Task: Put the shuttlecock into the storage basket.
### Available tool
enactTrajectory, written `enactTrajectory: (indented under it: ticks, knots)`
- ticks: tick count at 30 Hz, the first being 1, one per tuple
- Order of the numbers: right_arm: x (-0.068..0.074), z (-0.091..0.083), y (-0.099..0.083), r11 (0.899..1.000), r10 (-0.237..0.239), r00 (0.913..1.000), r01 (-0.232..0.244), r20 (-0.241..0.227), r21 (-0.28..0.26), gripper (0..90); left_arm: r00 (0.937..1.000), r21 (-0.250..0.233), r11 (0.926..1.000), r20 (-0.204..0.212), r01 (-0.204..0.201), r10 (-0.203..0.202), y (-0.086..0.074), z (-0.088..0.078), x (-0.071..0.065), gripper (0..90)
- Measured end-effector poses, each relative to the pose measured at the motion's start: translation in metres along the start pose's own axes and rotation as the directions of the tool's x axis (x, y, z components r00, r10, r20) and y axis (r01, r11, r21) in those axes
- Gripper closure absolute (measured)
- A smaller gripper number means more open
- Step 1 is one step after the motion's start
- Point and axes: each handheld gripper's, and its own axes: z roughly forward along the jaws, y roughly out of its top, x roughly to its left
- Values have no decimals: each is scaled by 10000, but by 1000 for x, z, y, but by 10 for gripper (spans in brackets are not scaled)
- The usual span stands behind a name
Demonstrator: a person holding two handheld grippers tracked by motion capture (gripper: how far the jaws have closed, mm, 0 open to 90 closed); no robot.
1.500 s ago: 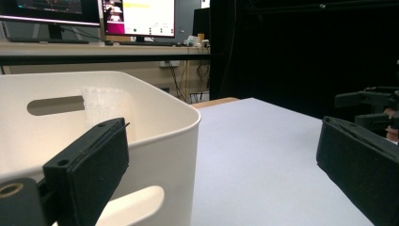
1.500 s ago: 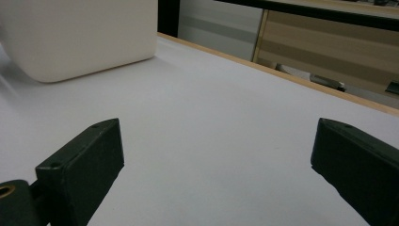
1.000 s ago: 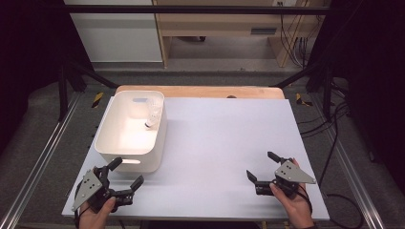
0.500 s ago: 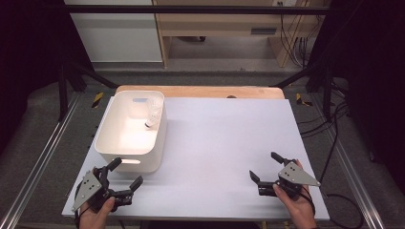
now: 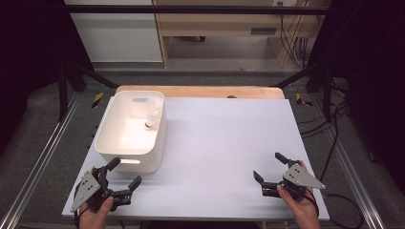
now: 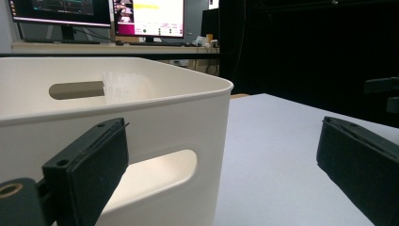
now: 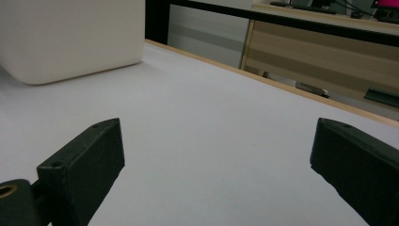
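White bin (image 5: 129,136) just beside left claw (image 5: 125,176), spread apart; right claw (image 5: 270,167) spread apart.

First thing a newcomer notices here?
The white plastic bin with cut-out handles at the left of the pale grey table top, with a small white object inside against its right wall. Then the two open black tongs at the near edge: the left tongs just in front of the bin, the right tongs over bare table.
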Motion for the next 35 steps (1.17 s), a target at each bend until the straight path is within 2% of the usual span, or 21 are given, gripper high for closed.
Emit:
enactTrajectory:
  ticks: [18, 26, 32, 35]
  knots:
    - [-11, -13, -6, 9999, 36, 9995, -33, 300, -100, 37, 10000, -111, 9999, 65, 28, -28, -3, -1, 2, 26]
    - [-16, -17, -12, 9997, 155, 9993, -148, 344, -214, 34, 9999, -305, 9994, 91, 133, -131, -5, -2, 4, 25]
    - [-13, -13, -16, 9996, -190, 9996, 194, 197, -208, 29, 9997, -508, 9985, 43, 224, -222, -5, -3, 4, 25]
    - [-11, -9, -16, 9997, -171, 9997, 174, 161, -151, 30, 9997, -516, 9984, 39, 250, -249, -5, -3, 4, 25]
